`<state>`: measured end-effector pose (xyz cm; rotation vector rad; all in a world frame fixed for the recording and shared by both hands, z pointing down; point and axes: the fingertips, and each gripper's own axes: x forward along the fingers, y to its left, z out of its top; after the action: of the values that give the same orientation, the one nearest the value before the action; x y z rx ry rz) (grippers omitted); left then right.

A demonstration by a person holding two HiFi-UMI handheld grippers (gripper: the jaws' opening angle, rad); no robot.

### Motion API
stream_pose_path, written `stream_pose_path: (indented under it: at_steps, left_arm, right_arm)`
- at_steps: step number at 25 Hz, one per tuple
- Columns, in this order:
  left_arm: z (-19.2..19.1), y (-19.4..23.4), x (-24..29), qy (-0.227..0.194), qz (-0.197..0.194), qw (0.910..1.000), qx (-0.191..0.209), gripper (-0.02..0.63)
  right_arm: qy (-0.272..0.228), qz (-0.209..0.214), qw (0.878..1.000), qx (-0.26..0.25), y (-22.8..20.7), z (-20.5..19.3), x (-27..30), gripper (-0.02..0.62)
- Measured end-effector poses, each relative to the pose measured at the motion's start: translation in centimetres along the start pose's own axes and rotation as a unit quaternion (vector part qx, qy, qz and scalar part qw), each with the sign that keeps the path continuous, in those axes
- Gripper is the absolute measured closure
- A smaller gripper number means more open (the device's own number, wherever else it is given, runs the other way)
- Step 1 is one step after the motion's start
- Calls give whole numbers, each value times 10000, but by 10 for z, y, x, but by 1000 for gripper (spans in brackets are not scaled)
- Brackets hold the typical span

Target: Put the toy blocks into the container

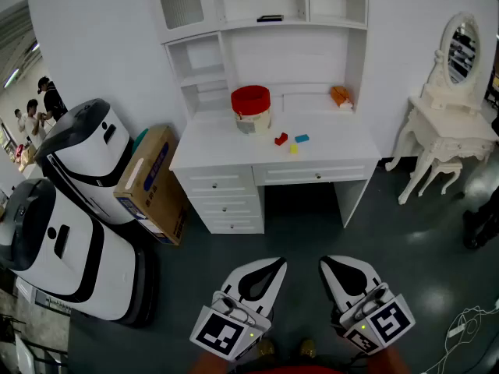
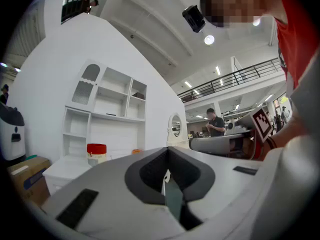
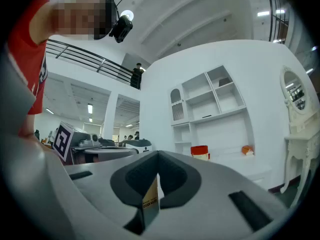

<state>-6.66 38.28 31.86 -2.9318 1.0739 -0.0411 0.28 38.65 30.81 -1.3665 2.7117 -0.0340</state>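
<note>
The left gripper [image 1: 271, 266] is hanging level in front of the person with its jaws pressed together and nothing between them. Just beside it, the right gripper [image 1: 330, 263] is doing the same, closed and empty. Both are pointing towards the white desk [image 1: 218, 145], which is standing well ahead of them across open floor.

Far ahead of the left gripper, the red-topped container [image 1: 251, 109] is sitting on the desk. Whether that red top is closing it off, I cannot tell from here. Roughly ahead of the gap between the two grippers, the three toy blocks are lying near one another: a red block [image 1: 281, 139], a yellow block [image 1: 293, 148] and a blue block [image 1: 302, 138]. None is resting in the container, so the job looks to be only starting.

The step in hand, I judge, is the approach. To do it well, the person should be:

- walking right up to the desk before reaching
- opening one gripper's jaws on the way
- coming down over a single block, so that the neighbouring blocks are not getting knocked aside
- checking the container's top before carrying anything to it
</note>
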Motion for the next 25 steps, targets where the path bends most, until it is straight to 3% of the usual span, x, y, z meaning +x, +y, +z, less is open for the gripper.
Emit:
stream_pose_path:
  at_steps: [14,18,25]
  left_arm:
    - [-2,1,-2,19,-8,10000,-30,586]
    - [1,7,0,-185,42,9997,122,586]
    - [-6,25,-3,-3,135,9999,-13,586]
  right_arm:
    - [11,21,10000,-45,3,-2,1,584]
    - [-60,16,10000,13,4,-1,3,580]
    - [-41,-58,10000,19,2,-1,18,577]
